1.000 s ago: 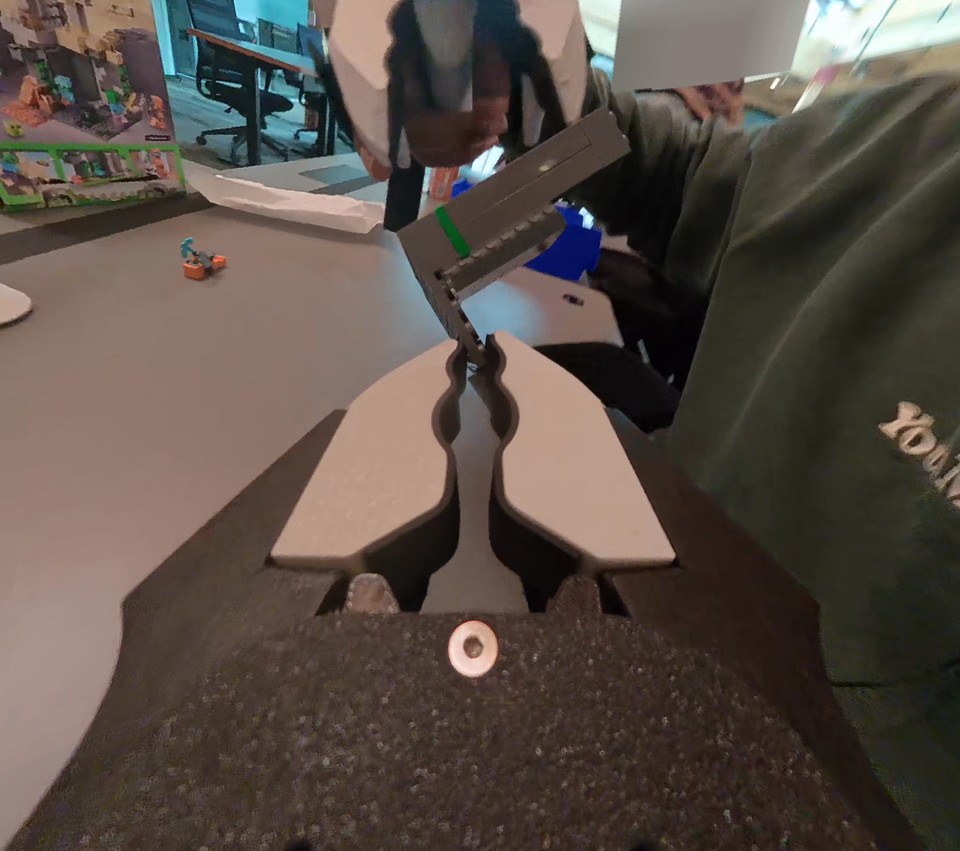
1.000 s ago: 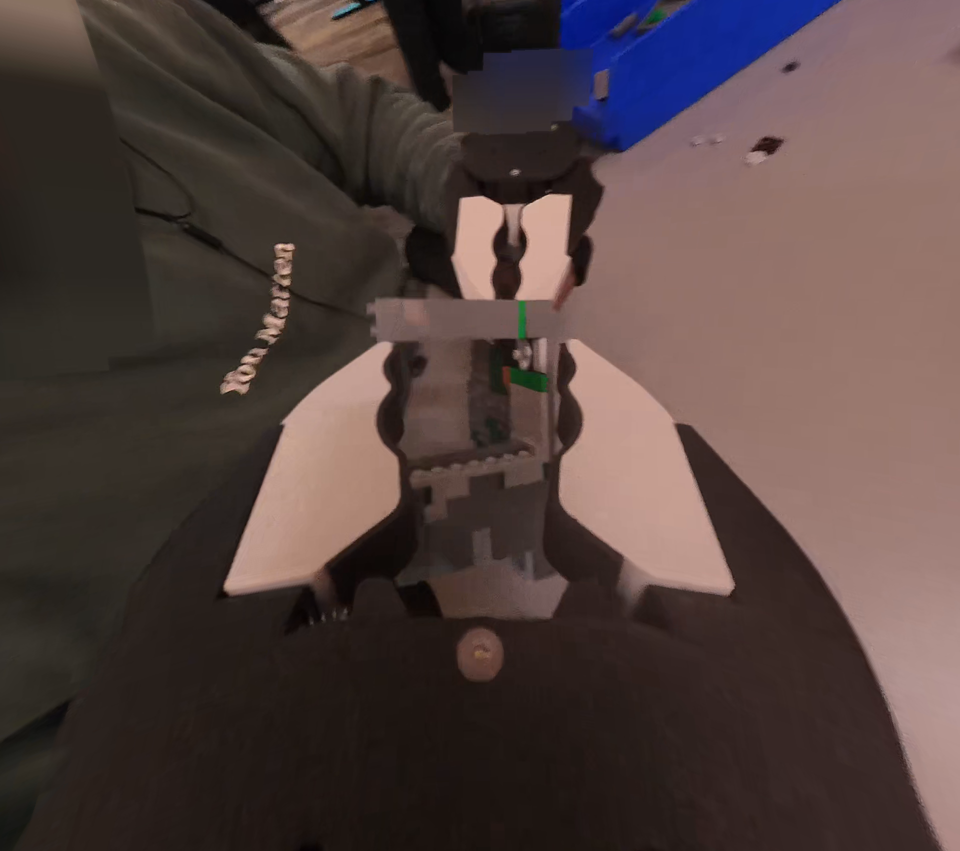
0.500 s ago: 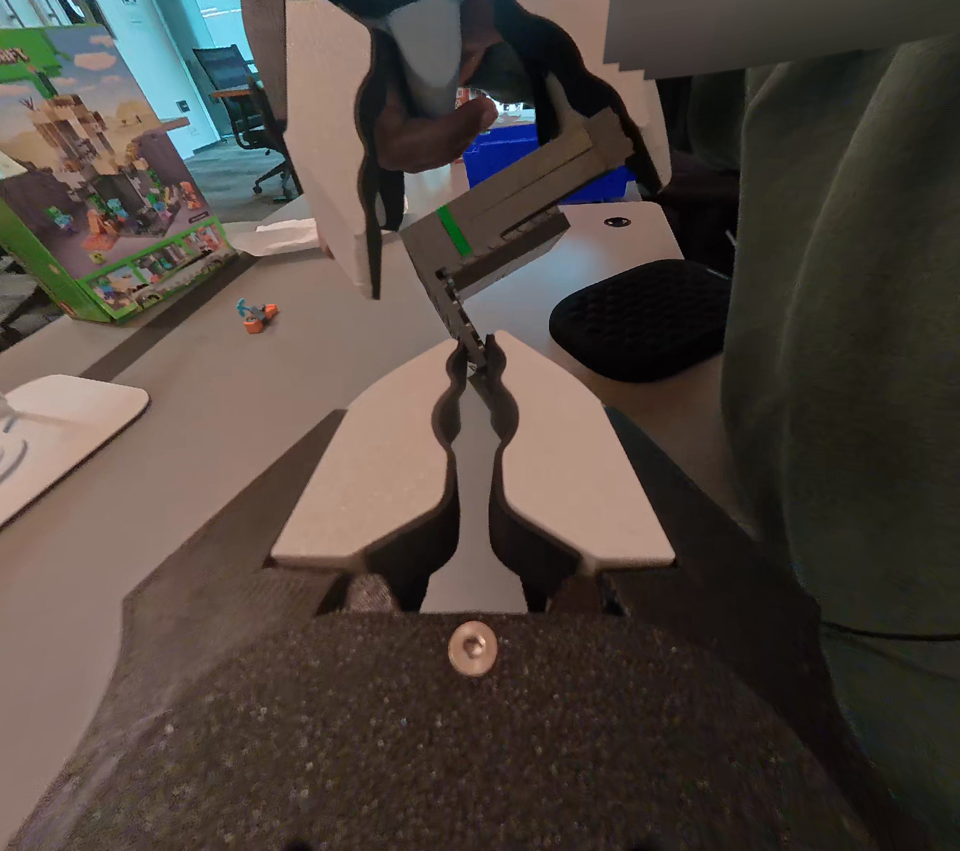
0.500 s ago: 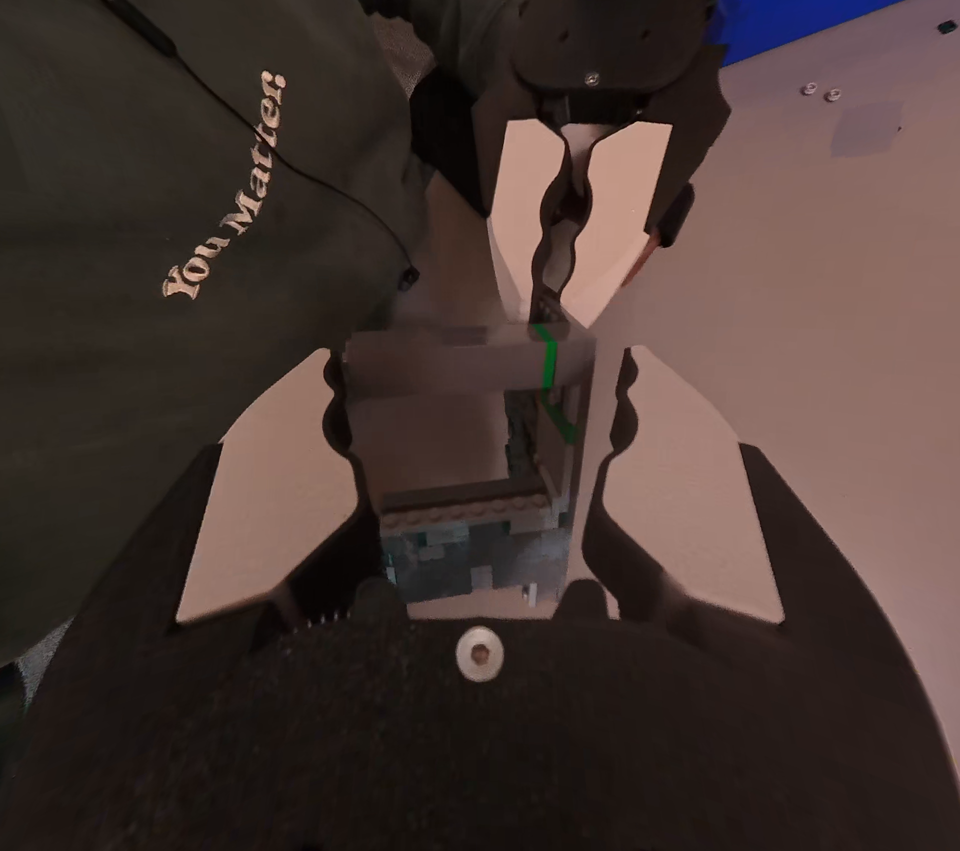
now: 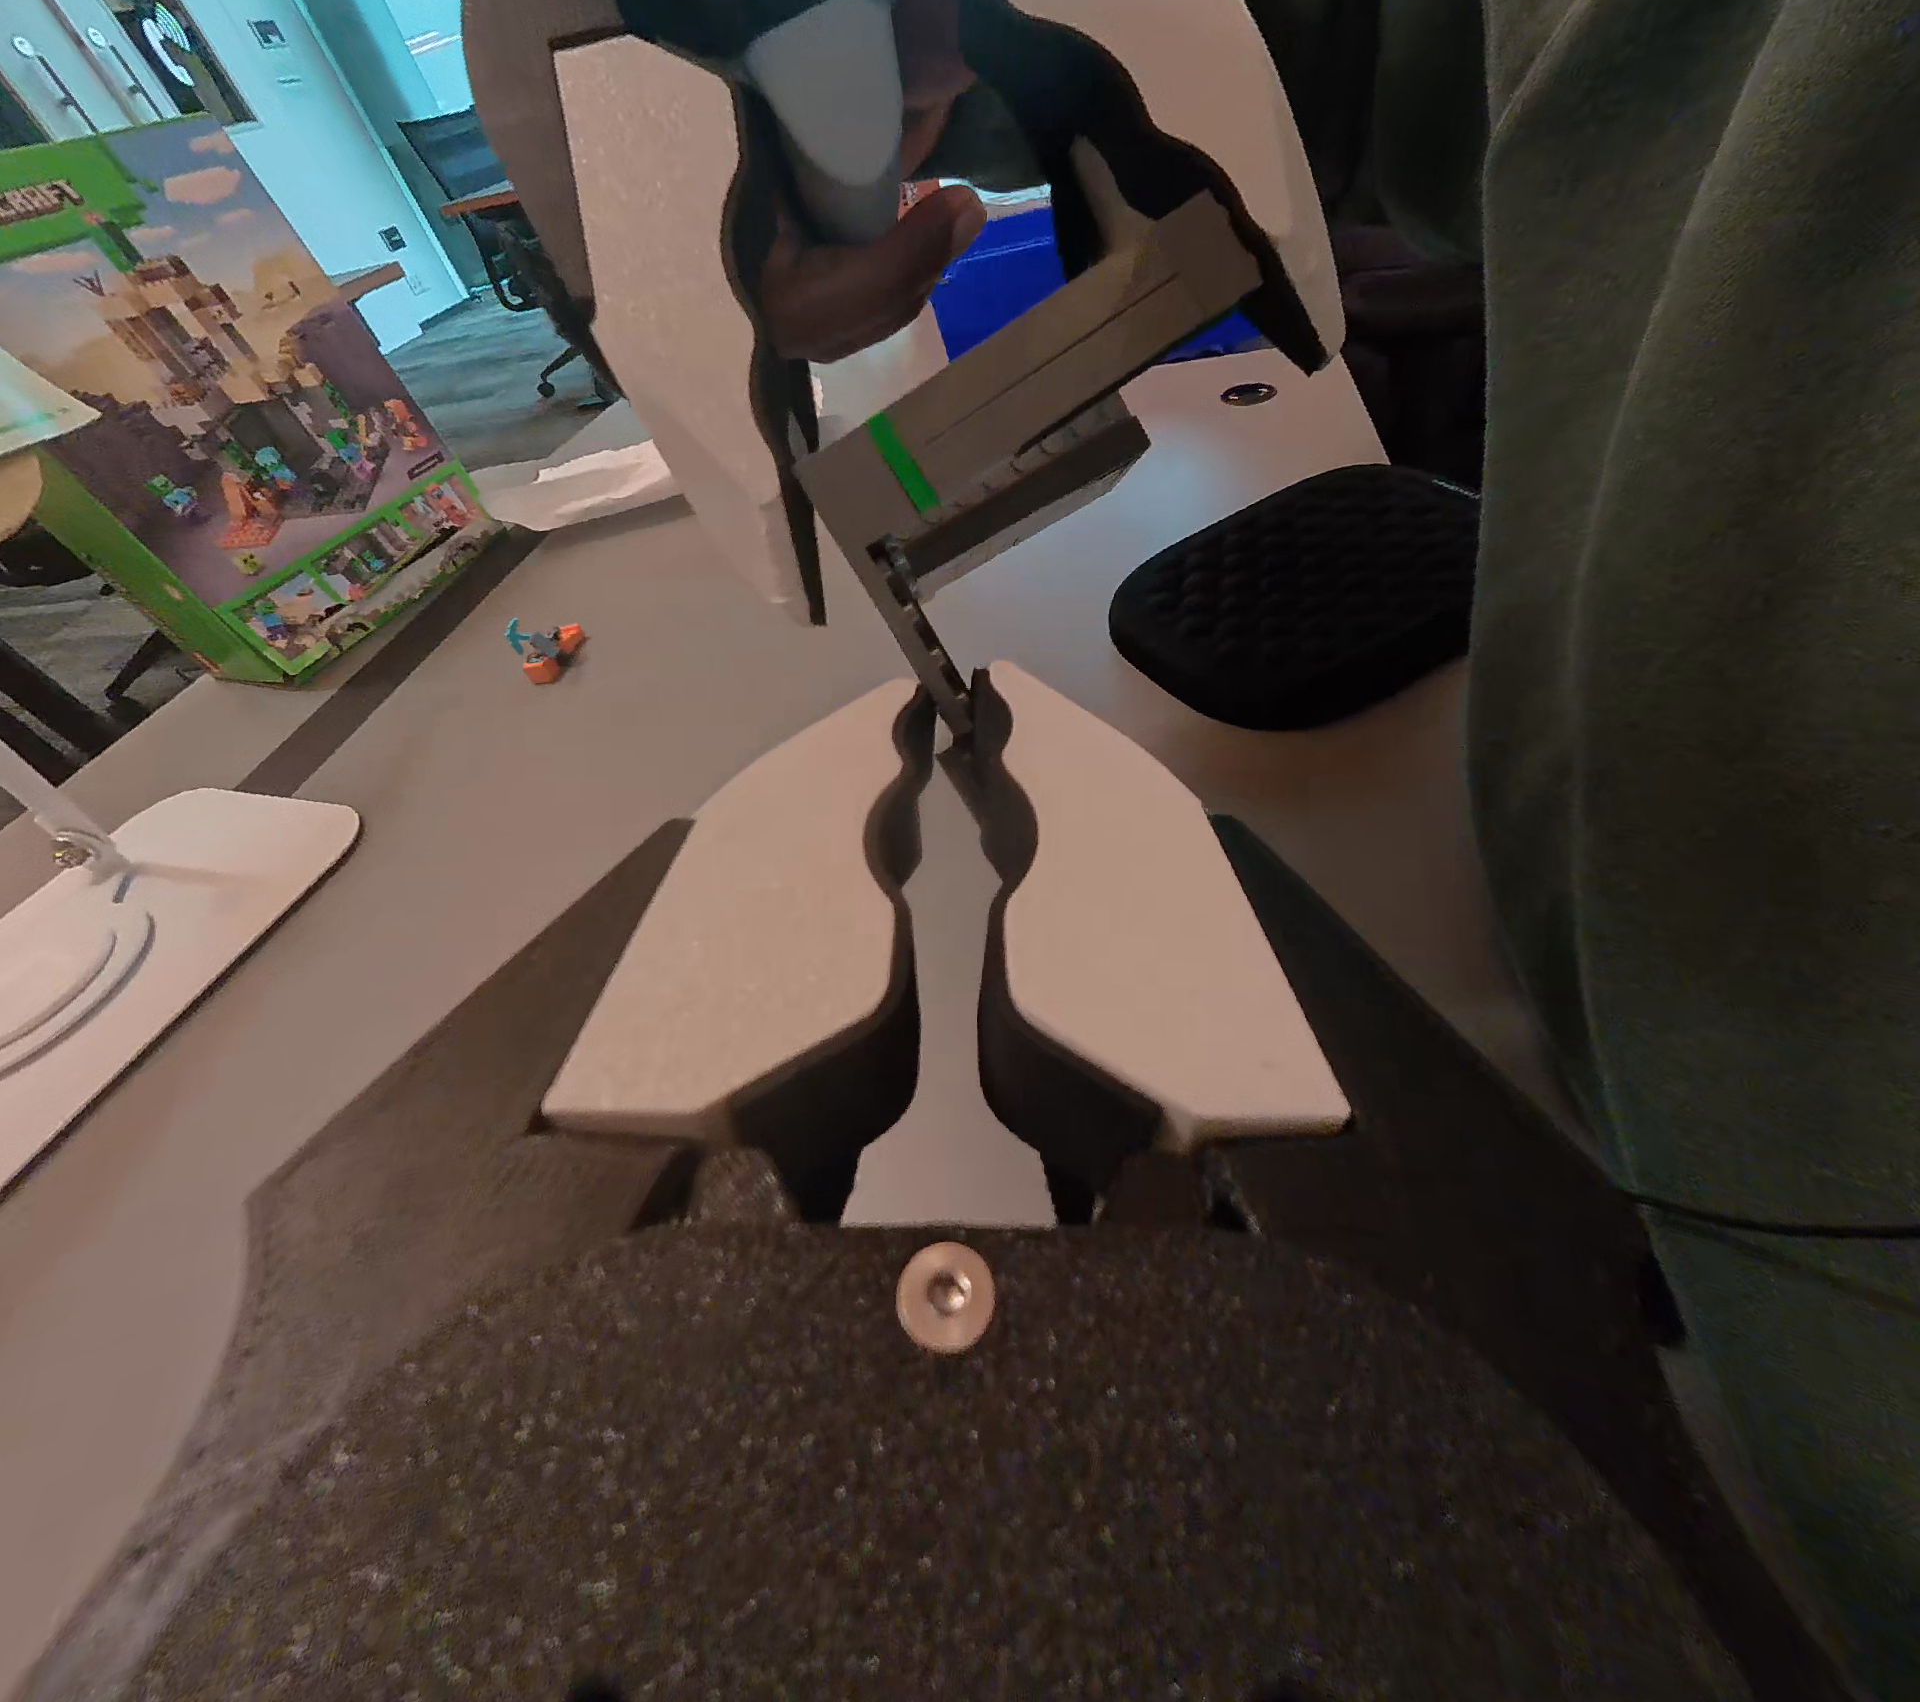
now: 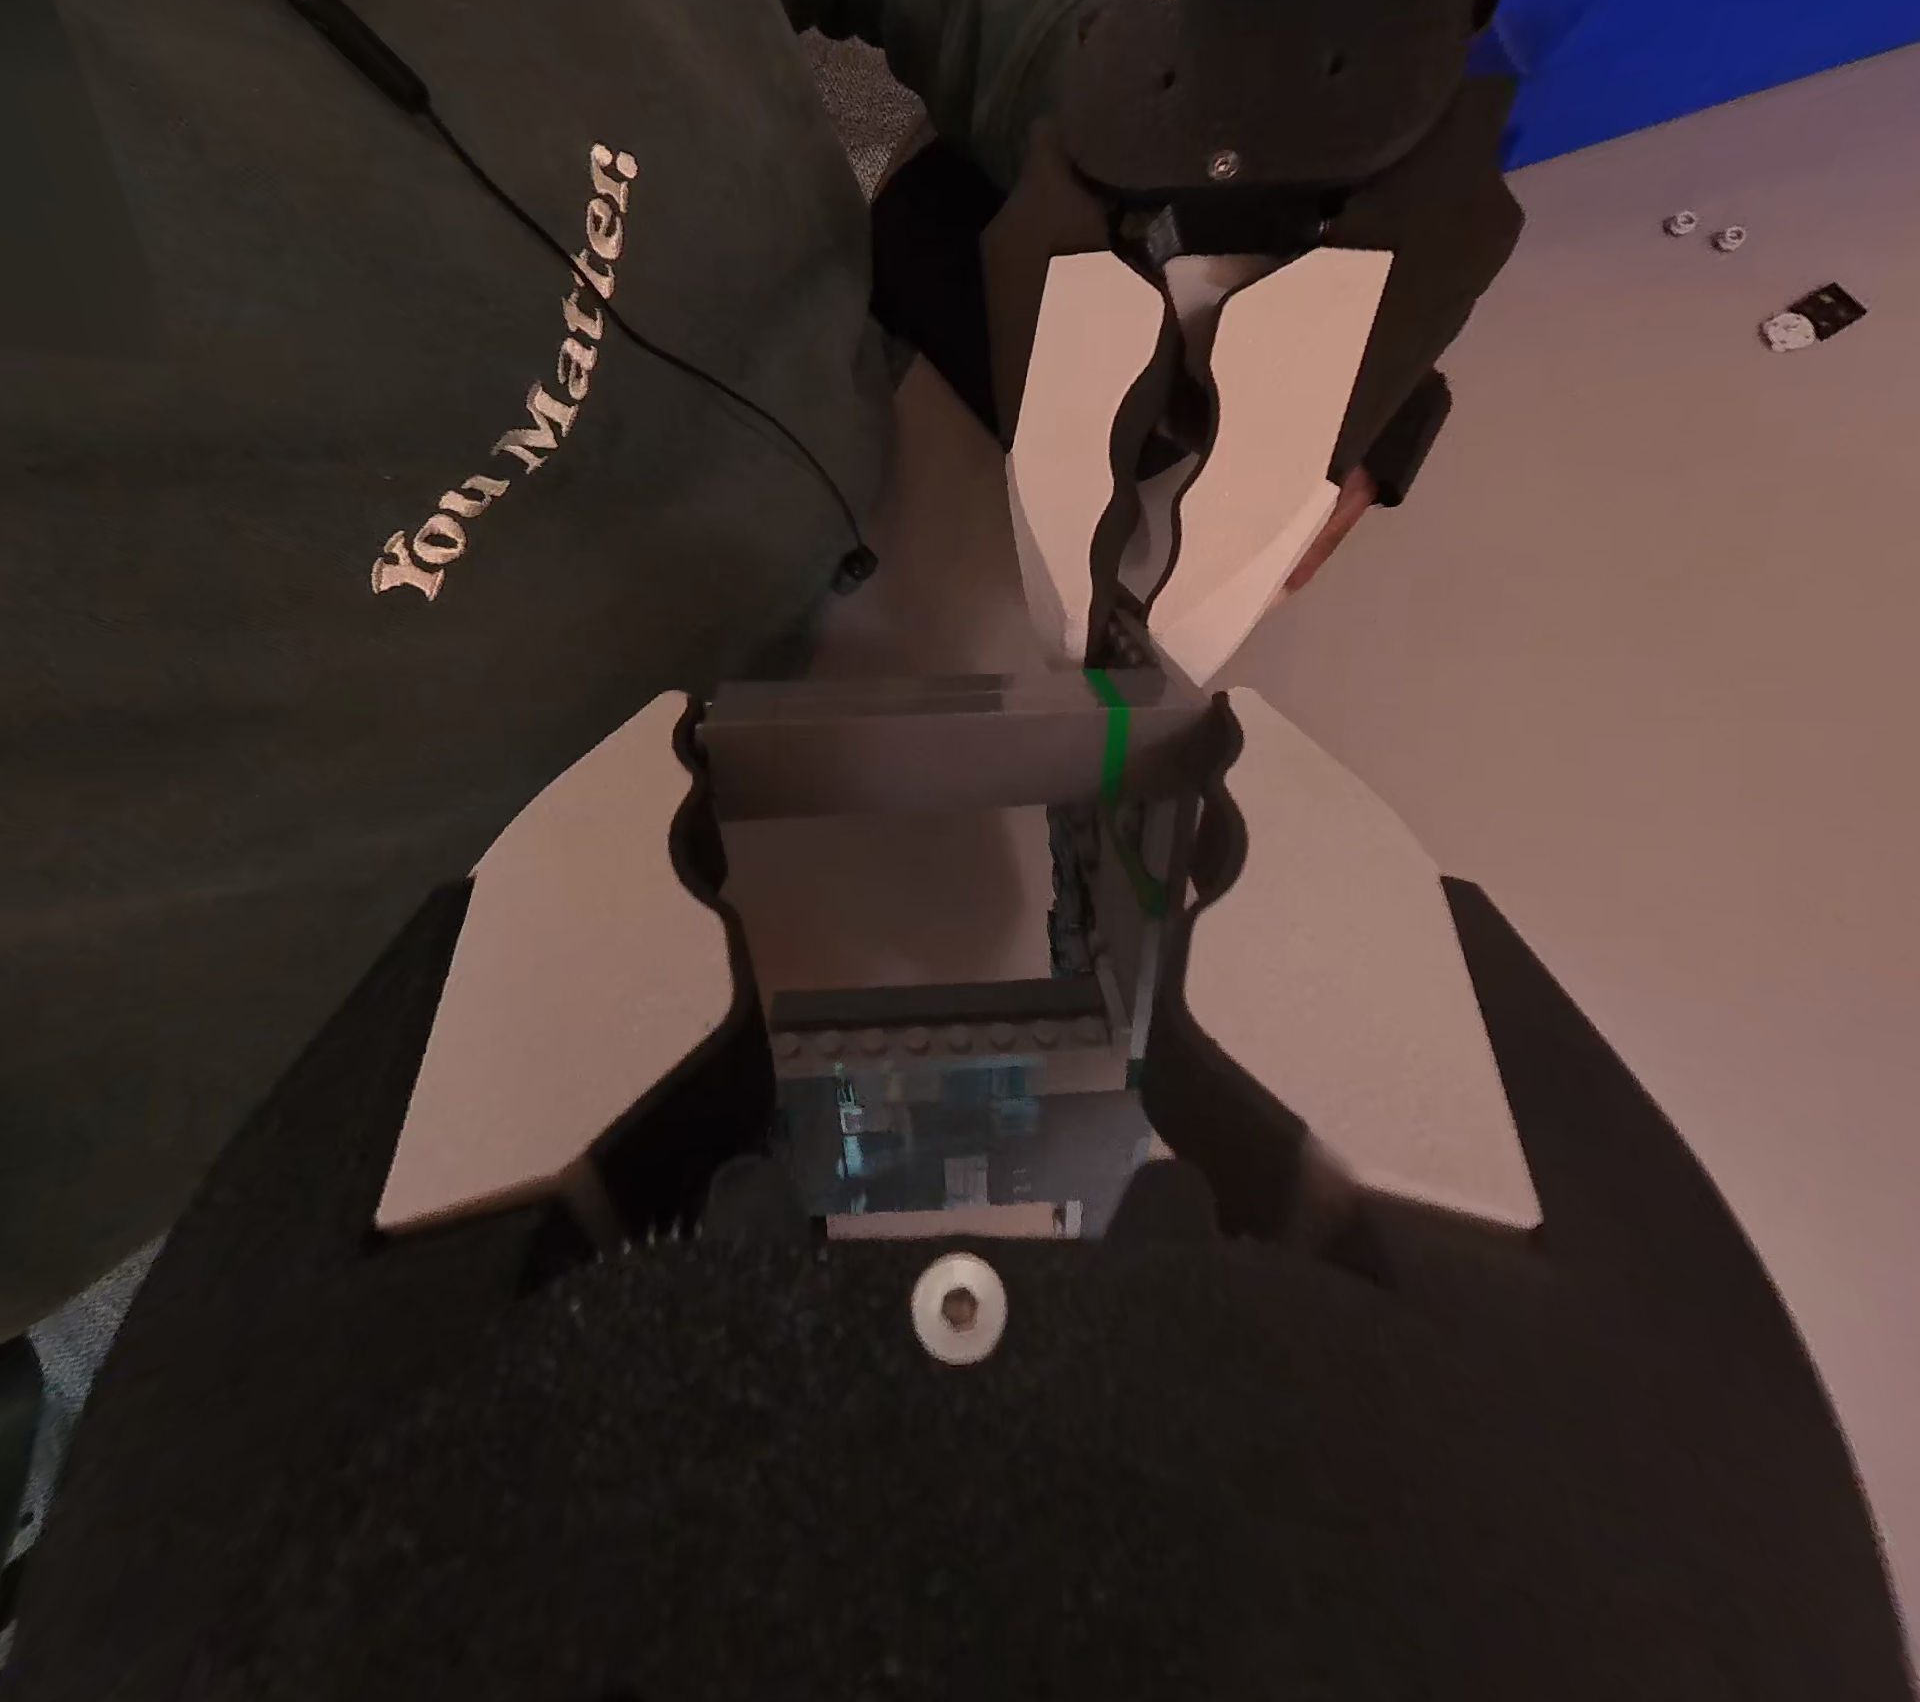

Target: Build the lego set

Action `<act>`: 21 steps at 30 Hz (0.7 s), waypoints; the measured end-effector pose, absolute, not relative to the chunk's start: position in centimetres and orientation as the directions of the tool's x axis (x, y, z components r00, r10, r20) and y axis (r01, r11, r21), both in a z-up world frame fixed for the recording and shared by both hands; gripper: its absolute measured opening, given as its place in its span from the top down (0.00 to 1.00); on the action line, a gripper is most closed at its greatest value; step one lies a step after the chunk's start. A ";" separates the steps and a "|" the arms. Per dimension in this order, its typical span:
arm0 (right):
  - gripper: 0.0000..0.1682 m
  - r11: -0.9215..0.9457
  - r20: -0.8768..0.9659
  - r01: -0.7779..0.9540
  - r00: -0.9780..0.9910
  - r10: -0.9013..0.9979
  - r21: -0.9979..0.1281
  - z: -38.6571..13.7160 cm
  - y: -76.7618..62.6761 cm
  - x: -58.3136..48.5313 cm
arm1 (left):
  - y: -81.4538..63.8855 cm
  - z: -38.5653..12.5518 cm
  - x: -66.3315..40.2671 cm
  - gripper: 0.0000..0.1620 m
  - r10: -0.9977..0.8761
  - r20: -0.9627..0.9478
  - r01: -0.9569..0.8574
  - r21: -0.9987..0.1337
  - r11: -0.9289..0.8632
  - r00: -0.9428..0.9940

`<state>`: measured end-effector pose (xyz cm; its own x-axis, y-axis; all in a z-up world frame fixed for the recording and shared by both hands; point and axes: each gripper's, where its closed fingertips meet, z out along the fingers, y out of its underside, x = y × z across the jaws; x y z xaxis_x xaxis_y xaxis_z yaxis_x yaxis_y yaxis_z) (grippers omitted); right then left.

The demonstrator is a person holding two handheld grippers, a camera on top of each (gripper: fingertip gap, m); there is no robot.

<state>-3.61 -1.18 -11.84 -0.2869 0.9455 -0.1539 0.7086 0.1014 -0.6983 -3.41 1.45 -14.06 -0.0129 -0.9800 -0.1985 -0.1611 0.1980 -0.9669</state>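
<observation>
Between the right jaws: right gripper [image 6: 956, 831] clamps the grey lego build [image 6: 935, 753].
Left jaws: left gripper [image 5: 951, 702] pinches a thin dark plate [image 5: 925, 655].
Advice: press the plate squarely; brace the build.

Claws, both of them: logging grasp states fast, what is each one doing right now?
Left claw: closed, pinching the dark plate of the grey lego build.
Right claw: closed on the grey lego build's sides.
</observation>
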 end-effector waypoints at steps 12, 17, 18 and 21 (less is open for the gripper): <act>0.47 0.088 -0.147 0.705 -0.265 0.953 -0.704 -12.0 -1.0 -3.6 | 1.6 -14.2 -3.3 0.96 -0.988 -0.157 -0.167 -0.974 0.155 -0.002; 0.39 0.055 -0.173 0.682 -0.262 0.949 -0.730 -11.6 -0.9 -3.8 | 2.1 -14.1 -3.4 0.96 -0.996 -0.090 -0.137 -0.987 0.088 0.006; 0.37 0.046 -0.179 0.674 -0.261 0.949 -0.737 -11.4 -0.9 -3.8 | 2.3 -14.1 -3.4 0.96 -0.997 -0.073 -0.132 -0.989 0.071 0.008; 0.36 0.012 -0.190 0.643 -0.243 0.951 -0.766 -10.6 -0.5 -3.7 | 2.5 -14.3 -3.6 0.96 -0.998 -0.058 -0.135 -0.989 0.056 0.013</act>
<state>-3.69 -0.46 -10.61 -0.2434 0.9512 -0.1899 0.6433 0.0118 -0.7655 -3.59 2.47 -14.34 0.0131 -0.9982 -0.0584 -0.1349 0.0561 -0.9893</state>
